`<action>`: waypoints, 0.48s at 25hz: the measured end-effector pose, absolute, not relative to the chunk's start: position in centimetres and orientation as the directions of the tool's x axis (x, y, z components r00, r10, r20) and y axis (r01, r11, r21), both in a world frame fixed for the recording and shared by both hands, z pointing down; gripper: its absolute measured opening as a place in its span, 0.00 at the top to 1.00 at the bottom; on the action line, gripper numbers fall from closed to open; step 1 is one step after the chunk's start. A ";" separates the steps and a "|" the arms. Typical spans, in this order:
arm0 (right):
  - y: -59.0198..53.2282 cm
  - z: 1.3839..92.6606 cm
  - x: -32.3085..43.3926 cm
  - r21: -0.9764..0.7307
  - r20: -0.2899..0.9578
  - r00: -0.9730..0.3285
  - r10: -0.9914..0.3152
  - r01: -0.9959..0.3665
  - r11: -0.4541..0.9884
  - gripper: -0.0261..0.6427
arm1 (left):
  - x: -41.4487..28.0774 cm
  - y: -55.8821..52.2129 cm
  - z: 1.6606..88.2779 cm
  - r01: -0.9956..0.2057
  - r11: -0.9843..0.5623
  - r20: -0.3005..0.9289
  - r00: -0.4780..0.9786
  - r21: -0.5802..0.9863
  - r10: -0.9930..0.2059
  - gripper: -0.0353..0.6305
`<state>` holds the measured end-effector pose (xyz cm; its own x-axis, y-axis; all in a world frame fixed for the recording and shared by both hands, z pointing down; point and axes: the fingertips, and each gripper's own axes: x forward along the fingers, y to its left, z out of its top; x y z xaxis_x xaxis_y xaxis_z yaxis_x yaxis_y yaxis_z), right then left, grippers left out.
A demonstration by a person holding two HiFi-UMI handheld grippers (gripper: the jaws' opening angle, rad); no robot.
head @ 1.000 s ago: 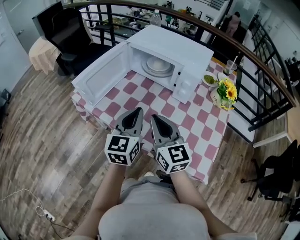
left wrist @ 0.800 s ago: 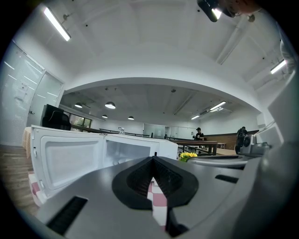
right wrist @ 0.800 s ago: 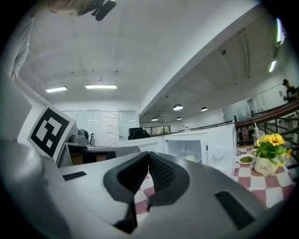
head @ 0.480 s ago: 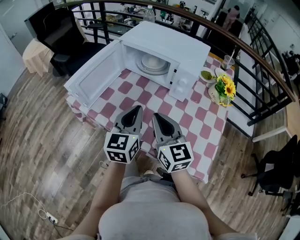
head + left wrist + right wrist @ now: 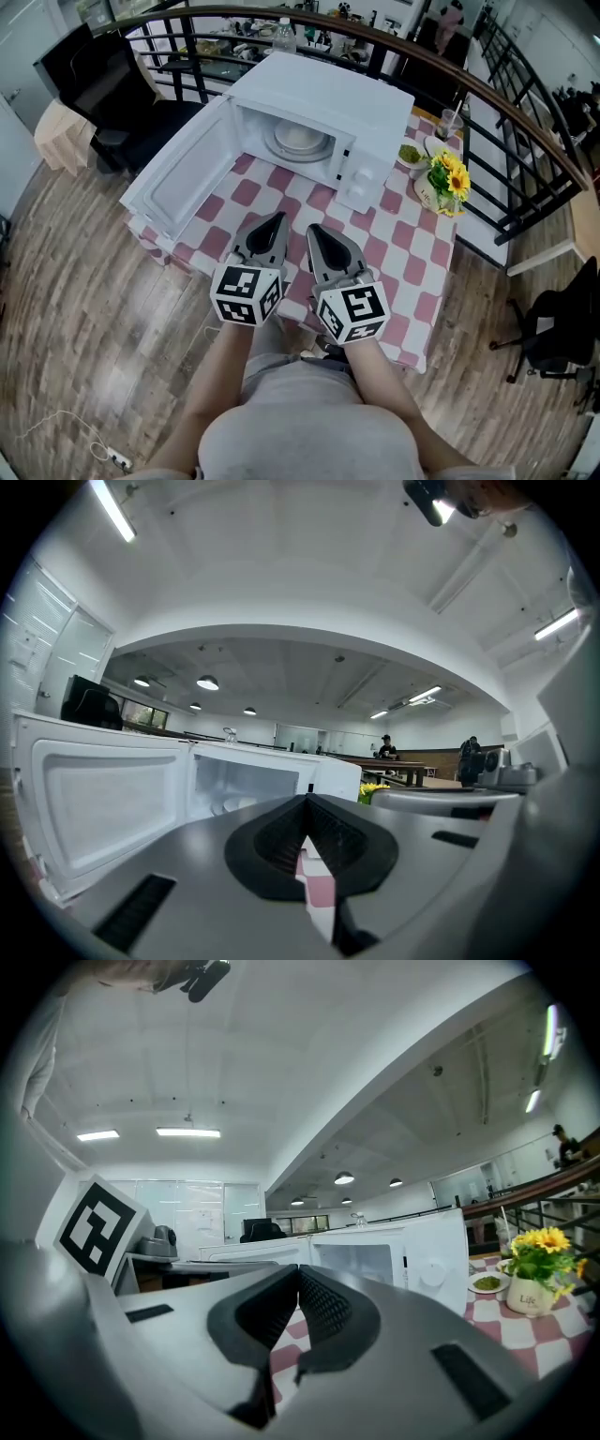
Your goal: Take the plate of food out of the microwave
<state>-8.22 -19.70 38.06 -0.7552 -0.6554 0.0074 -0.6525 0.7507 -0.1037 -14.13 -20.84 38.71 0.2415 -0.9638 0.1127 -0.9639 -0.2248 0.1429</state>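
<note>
A white microwave [image 5: 323,98] stands on the checked table with its door [image 5: 178,173] swung wide to the left. Inside it rests a white plate [image 5: 298,139]; the food on it cannot be made out. The cavity also shows in the left gripper view, microwave [image 5: 248,780], and in the right gripper view, microwave [image 5: 384,1255]. My left gripper [image 5: 277,221] and right gripper [image 5: 311,231] hover side by side over the table's near edge, both shut and empty, well short of the microwave.
The pink-and-white checked table [image 5: 412,253] carries a flower pot with yellow flowers [image 5: 442,183], a small dish of green food [image 5: 411,155] and a cup with a straw [image 5: 449,122]. A dark railing [image 5: 506,103] curves behind. An office chair [image 5: 553,328] stands at the right.
The head view has shifted, so the table and microwave sit slightly higher and more to the left. Both grippers keep the same pose, shut, close to my body.
</note>
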 end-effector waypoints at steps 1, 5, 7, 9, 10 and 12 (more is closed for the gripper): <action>-20.1 38.0 -8.6 -0.099 0.008 -0.753 -0.658 -0.655 0.749 0.92 | -14.4 -21.4 38.8 -0.962 -0.230 0.114 0.247 0.146 -0.962 0.94; -21.7 38.0 -9.5 -0.085 0.011 -0.740 -0.672 -0.670 0.737 0.92 | -15.6 -24.0 38.7 -0.955 -0.242 0.120 0.264 0.170 -0.957 0.94; -22.8 38.1 -9.7 -0.089 0.014 -0.728 -0.685 -0.684 0.724 0.92 | -16.1 -25.4 38.9 -0.952 -0.243 0.128 0.268 0.187 -0.955 0.94; -24.1 38.5 -9.9 -0.096 0.021 -0.714 -0.700 -0.698 0.709 0.92 | -16.5 -26.8 39.3 -0.945 -0.250 0.143 0.283 0.208 -0.949 0.94; -24.7 38.7 -10.0 -0.099 0.026 -0.706 -0.707 -0.706 0.701 0.92 | -16.6 -27.5 39.7 -0.941 -0.257 0.154 0.293 0.220 -0.943 0.94; -25.8 39.1 -10.4 -0.103 0.034 -0.693 -0.720 -0.719 0.687 0.92 | -17.0 -28.8 40.4 -0.933 -0.268 0.176 0.314 0.242 -0.933 0.94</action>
